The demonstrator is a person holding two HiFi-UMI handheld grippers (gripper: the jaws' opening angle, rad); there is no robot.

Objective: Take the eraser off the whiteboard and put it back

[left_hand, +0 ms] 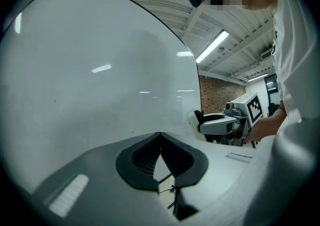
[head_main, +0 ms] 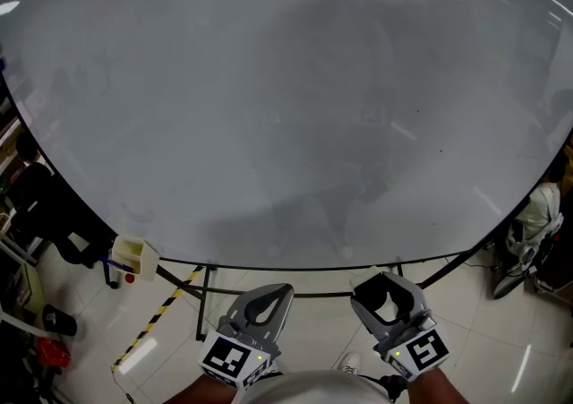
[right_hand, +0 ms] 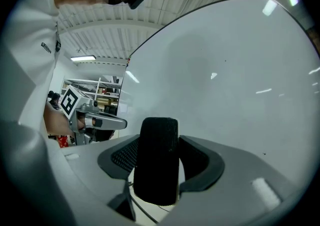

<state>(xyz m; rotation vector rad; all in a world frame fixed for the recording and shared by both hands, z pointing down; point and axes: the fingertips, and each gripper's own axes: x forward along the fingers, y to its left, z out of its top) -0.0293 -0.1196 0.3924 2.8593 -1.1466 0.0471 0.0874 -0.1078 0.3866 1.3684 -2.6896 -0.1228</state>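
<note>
The black felt eraser stands upright between the jaws of my right gripper, which is shut on it. In the head view that right gripper is at the bottom right, just below the lower edge of the whiteboard, with the eraser dark between its jaws. My left gripper is beside it at the bottom centre, its jaws touching at the tips with nothing in them. The left gripper view shows the same shut left gripper next to the whiteboard. The board surface looks blank.
Black stand bars run under the board. A cream holder hangs at the board's lower left corner. Yellow-black tape lies on the tiled floor. Clutter stands at the far left and far right.
</note>
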